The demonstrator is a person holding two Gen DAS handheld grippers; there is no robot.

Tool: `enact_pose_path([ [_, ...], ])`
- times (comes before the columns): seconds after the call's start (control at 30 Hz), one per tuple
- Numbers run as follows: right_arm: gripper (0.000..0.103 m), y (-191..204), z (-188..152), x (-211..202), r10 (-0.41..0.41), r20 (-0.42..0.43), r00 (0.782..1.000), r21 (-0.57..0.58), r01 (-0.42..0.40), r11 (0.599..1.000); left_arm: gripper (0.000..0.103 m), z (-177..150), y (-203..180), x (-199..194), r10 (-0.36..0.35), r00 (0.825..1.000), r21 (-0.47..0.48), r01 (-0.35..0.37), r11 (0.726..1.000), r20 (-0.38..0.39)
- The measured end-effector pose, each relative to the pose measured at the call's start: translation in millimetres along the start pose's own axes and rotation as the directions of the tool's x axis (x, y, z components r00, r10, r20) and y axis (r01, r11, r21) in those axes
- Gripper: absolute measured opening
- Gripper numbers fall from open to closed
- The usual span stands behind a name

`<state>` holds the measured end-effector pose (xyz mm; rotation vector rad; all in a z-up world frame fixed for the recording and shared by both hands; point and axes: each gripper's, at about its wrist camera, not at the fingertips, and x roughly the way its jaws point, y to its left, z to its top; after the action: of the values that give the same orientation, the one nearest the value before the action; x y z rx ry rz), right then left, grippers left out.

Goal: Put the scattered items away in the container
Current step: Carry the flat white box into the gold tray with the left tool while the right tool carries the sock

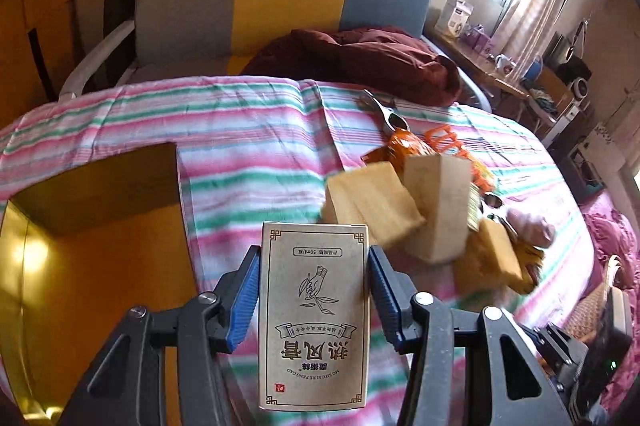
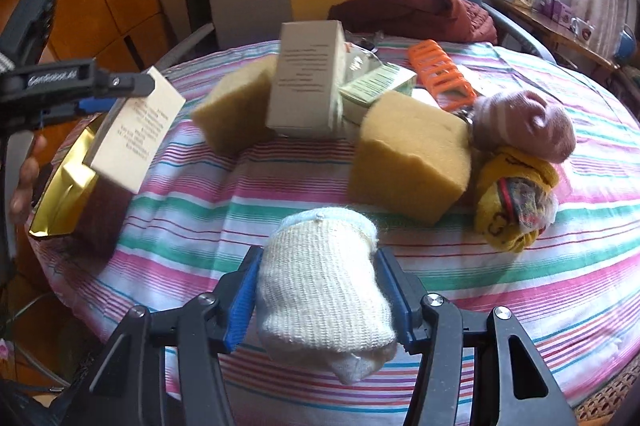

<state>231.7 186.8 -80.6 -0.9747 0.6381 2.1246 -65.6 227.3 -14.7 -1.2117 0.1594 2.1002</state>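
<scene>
Striped cloth covers the table (image 2: 440,266). Gold-lined container (image 1: 100,266) sits at its left edge. Left tool (image 1: 314,290) is clamped on a printed carton (image 1: 314,314), held just right of the container. Right tool (image 2: 318,300) grips a cream rolled sock (image 2: 324,290) above the cloth, near the sponge blocks (image 2: 408,158).

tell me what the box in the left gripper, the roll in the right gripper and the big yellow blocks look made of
Box: matte printed cardboard, going by its flat faces and sharp folded edges. Roll: cream knitted fabric with a visible ribbed weave, probably a sock. Yellow blocks: porous, soft-looking foam or sponge with a pitted, dull surface.
</scene>
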Motion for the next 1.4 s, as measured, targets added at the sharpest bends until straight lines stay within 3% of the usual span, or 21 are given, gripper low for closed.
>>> enact_pose_path([
  [0.27, 0.057, 33.7, 10.6, -9.5, 0.046, 0.022, 0.999, -0.069, -0.044, 0.997, 0.052, -19.7, 35.1, -49.9, -0.022, 0.998, -0.080, 0.027, 0.996, 0.054],
  [0.47, 0.054, 89.6, 36.8, -10.8, 0.149, 0.028, 0.988, -0.177, -0.141, 0.974, 0.052, -27.1, 94.8, -91.9, 0.104, 0.989, -0.158, -0.086, 0.984, 0.108],
  [0.63, 0.042, 148.5, 66.6, 1.2, 0.240, 0.018, 0.970, -0.260, -0.228, 0.938, 0.052, -39.4, 149.0, -105.0, 0.209, 0.973, -0.229, -0.182, 0.956, 0.098],
  [0.7, 0.035, 166.4, 74.6, 13.7, 0.230, 0.012, 0.973, -0.296, -0.216, 0.931, 0.052, -44.7, 166.6, -104.0, 0.221, 0.971, -0.257, -0.193, 0.947, 0.086],
  [0.8, 0.033, 174.1, 82.6, 41.2, 0.196, -0.019, 0.980, -0.289, -0.193, 0.938, 0.052, -54.6, 183.6, -97.7, 0.232, 0.970, -0.291, -0.201, 0.935, 0.075],
  [0.9, 0.034, 162.1, 79.1, 49.2, 0.252, -0.075, 0.965, -0.214, -0.262, 0.941, 0.052, -61.5, 189.8, -91.9, 0.212, 0.975, -0.313, -0.179, 0.933, 0.074],
  [0.97, 0.056, 157.6, 71.8, 37.5, 0.312, -0.088, 0.946, -0.208, -0.324, 0.923, 0.052, -64.9, 188.5, -91.0, 0.214, 0.973, -0.298, -0.180, 0.938, 0.087],
  [1.0, 0.073, 156.4, 66.3, 32.3, 0.313, -0.094, 0.945, -0.221, -0.326, 0.919, 0.052, -65.3, 188.2, -89.5, 0.212, 0.973, -0.293, -0.179, 0.939, 0.085],
  [1.03, 0.079, 153.7, 59.9, 27.7, 0.308, -0.098, 0.946, -0.226, -0.322, 0.919, 0.052, -65.7, 189.1, -87.9, 0.201, 0.976, -0.291, -0.168, 0.942, 0.085],
  [1.17, 0.083, 137.1, 32.8, 23.4, 0.247, -0.145, 0.958, -0.229, -0.276, 0.934, 0.052, -66.4, 194.2, -85.4, 0.178, 0.980, -0.292, -0.144, 0.945, 0.092],
  [1.27, 0.086, 131.9, 19.3, 29.2, 0.226, -0.191, 0.955, -0.239, -0.268, 0.933, 0.052, -68.4, 194.7, -81.5, 0.170, 0.981, -0.304, -0.136, 0.943, 0.090],
  [1.4, 0.079, 136.5, 17.8, 44.2, 0.231, -0.230, 0.946, -0.236, -0.284, 0.929, 0.052, -69.9, 192.6, -81.7, 0.177, 0.980, -0.298, -0.144, 0.944, 0.086],
])
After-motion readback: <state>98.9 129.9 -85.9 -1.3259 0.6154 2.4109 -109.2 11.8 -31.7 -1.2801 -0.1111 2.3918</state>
